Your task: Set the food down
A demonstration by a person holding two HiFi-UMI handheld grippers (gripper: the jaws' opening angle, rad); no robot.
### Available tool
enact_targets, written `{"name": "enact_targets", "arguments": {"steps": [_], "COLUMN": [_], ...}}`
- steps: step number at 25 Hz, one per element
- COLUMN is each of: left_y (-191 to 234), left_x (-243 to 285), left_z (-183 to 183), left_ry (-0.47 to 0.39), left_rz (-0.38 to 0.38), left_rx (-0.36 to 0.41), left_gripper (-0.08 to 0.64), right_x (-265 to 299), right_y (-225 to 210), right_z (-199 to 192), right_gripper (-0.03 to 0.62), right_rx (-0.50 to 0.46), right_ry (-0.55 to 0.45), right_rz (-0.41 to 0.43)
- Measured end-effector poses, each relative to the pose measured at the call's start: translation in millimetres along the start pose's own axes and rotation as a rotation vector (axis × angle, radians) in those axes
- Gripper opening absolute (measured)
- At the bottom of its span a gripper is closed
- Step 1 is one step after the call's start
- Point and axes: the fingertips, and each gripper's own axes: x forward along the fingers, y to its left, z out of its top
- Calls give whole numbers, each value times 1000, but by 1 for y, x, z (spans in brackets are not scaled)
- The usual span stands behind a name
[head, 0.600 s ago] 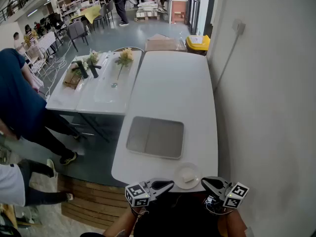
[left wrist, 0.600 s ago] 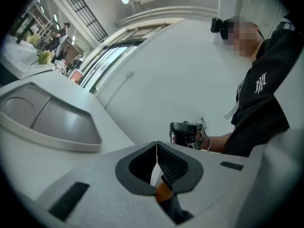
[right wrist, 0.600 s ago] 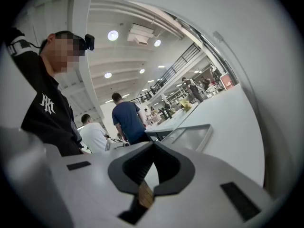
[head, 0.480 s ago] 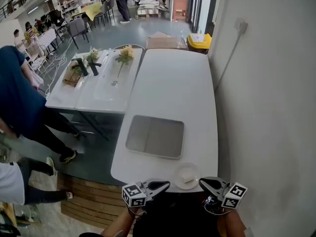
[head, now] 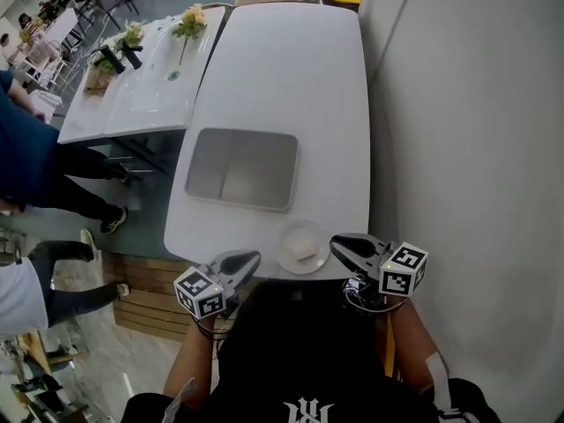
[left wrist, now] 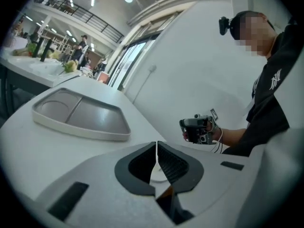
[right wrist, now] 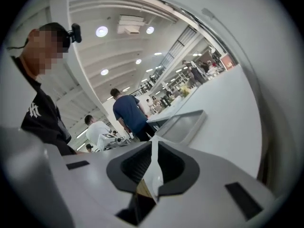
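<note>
Food (head: pixel 306 253) on plate (head: pixel 287 234) | left gripper (head: pixel 250 260) closed, empty | right gripper (head: pixel 341 245) closed, empty | both flank plate

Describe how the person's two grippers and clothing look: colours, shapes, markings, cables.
The left gripper and right gripper each have a pale grey body, two tapering jaws lined with black ribbed pads, and a white cube printed with black square markers. Thin cables loop beside the right gripper. The person wears a black T-shirt with a white emblem.

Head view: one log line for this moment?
left tongs: shut, empty | right tongs: shut, empty | food: on plate, between tongs | tray: beyond plate
</note>
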Motion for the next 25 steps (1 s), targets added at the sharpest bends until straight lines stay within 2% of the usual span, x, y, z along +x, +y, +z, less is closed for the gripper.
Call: {"name": "enact_targets", "arguments": {"steps": [1, 3, 5, 7, 13, 18, 21, 25], "left_y": [3, 12, 19, 30, 57, 66, 66, 64], "left_x": [3, 9, 15, 24, 51, 60, 62, 70], "left_z": [-10, -28, -43, -53, -69, -83, -91, -95], "left_ry": [27, 83, 130, 167, 261, 353, 408, 429], "left_rz": [18, 52, 74, 85, 80, 116, 127, 123], "left_rx": [-44, -133, -216, -266, -302, -261, -264, -279], "left_gripper": [9, 27, 139, 153, 152, 152, 152, 137], "right_x": [-3, -7, -6, 2, 34, 45, 48, 52], "right_y": [-15, -42, -62, -78, -112, -113, -108, -108], "right_z": [-11, -33, -50, -65, -97, -116, -126, -132], "right_gripper": [15, 136, 146, 146, 146, 146, 144, 117], "right_rx": [71, 219, 323, 382, 440, 453, 474, 498], "right_ry": [30, 88, 140, 191, 339, 398, 422, 430], "right_rz": [-11, -19, -30, -55, -160, -187, -190, -201]}}
